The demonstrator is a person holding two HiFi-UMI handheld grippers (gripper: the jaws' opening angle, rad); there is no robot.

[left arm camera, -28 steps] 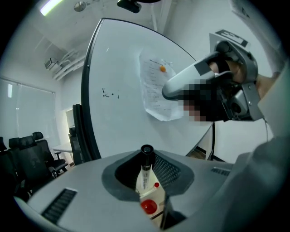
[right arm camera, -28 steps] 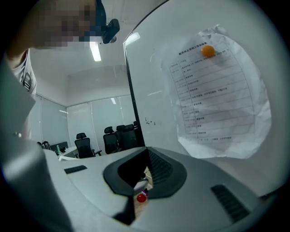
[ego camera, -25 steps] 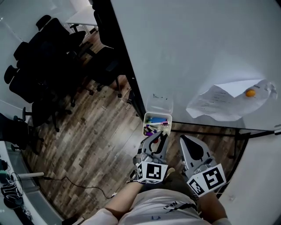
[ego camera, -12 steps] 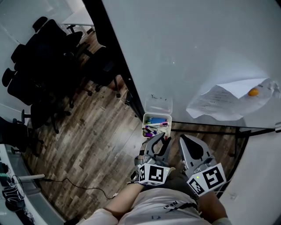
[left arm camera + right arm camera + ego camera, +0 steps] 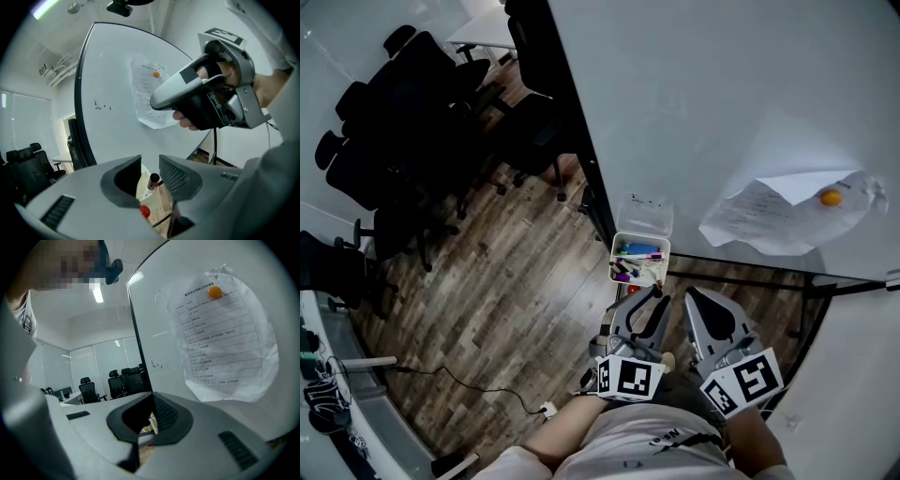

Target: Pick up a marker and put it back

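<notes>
A small white box hangs at the whiteboard's lower edge and holds several markers with blue, purple and black parts. My left gripper hangs just below the box. Its jaws are opening and nothing is pressed between them. In the left gripper view, the gap of the left gripper frames a black-capped marker standing in the box beyond, with a red cap lower down. My right gripper is beside it on the right, shut and empty; the right gripper shows only a sliver of the box between its tips.
The whiteboard fills the upper right, with a black frame edge. An orange magnet pins a crumpled paper sheet to it. Black office chairs stand on the wood floor at left. A cable runs across the floor.
The left gripper's jaws have spread wider and its tips have drawn back a little from the marker box. The right gripper has stayed where it was.
</notes>
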